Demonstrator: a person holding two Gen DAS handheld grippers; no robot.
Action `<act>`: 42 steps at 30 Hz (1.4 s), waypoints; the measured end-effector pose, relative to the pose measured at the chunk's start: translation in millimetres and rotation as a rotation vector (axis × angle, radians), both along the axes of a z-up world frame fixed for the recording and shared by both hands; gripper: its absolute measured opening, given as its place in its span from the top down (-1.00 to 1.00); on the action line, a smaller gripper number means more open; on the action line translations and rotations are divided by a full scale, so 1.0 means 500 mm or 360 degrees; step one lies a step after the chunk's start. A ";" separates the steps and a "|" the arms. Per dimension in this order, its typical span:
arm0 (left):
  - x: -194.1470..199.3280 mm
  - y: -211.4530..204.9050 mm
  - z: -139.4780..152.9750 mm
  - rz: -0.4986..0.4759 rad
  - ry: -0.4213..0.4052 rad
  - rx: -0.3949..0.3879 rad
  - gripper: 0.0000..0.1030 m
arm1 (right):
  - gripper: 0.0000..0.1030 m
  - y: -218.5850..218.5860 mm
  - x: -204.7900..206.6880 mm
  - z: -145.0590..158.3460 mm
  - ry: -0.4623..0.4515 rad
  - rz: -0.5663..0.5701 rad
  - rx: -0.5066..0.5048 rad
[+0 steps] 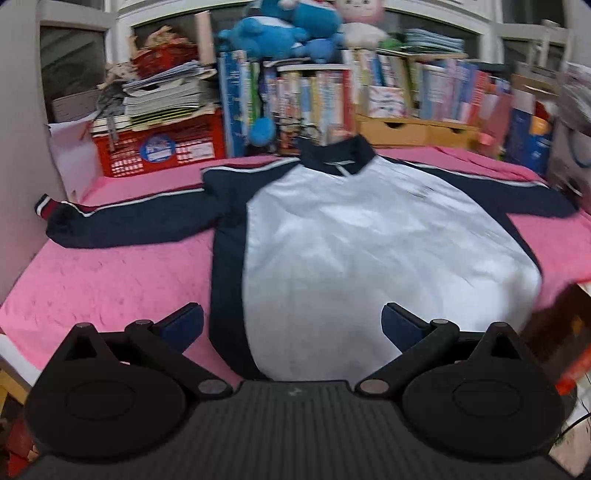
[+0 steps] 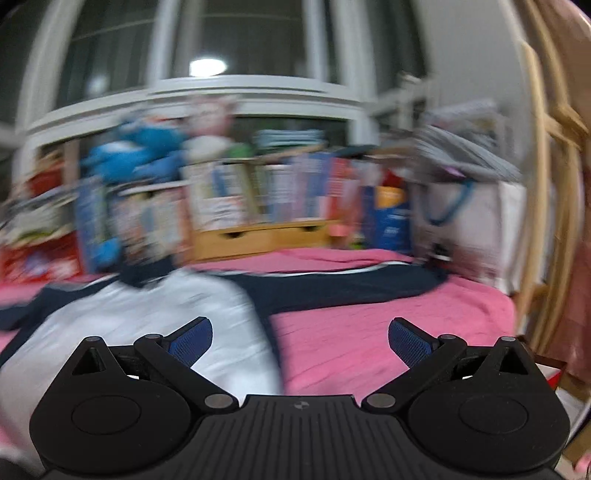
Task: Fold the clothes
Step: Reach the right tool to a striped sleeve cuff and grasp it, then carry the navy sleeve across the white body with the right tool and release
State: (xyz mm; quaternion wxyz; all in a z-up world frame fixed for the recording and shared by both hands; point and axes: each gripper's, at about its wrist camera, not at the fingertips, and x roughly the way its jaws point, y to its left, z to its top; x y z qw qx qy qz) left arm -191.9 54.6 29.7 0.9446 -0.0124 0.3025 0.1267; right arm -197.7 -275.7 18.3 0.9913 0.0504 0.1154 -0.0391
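Note:
A white and navy jacket (image 1: pixel 369 236) lies flat on the pink bedspread (image 1: pixel 110 280), collar at the far side, both sleeves spread outward. Its left sleeve (image 1: pixel 125 221) ends in a red and white cuff. My left gripper (image 1: pixel 291 325) is open and empty, above the jacket's near hem. In the blurred right wrist view the jacket (image 2: pixel 147 317) lies at the left and its right sleeve (image 2: pixel 351 284) stretches across the pink bedspread (image 2: pixel 388 332). My right gripper (image 2: pixel 300 341) is open and empty, above the jacket's right side edge.
Behind the bed stand rows of books (image 1: pixel 332 99), a red crate (image 1: pixel 159 147) with stacked papers, wooden drawers (image 1: pixel 413 129) and blue plush toys (image 1: pixel 284 29). A white wall (image 1: pixel 18 147) borders the left. A wooden frame (image 2: pixel 546 221) stands at the right.

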 end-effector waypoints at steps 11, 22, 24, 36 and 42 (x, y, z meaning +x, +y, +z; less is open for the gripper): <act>0.223 0.027 -0.049 0.0039 0.0064 0.0072 -1.00 | -0.77 -0.266 0.346 -0.042 0.0030 -0.0395 0.0023; 0.330 0.077 -0.128 0.0123 0.0271 0.0063 -1.00 | -0.59 -0.380 0.662 -0.097 0.0357 -0.0551 -0.0076; 0.343 0.092 -0.126 0.0110 0.0272 0.0025 -1.00 | -0.54 -0.405 0.697 -0.105 0.0439 -0.0584 0.0011; 0.344 0.125 -0.146 0.0007 0.0088 -0.0088 -1.00 | 0.62 -0.252 0.636 0.016 0.0178 -0.0015 0.0364; 0.334 0.140 -0.145 -0.0057 0.0038 -0.0147 -1.00 | 0.61 0.175 0.595 0.072 0.0157 0.0925 0.0008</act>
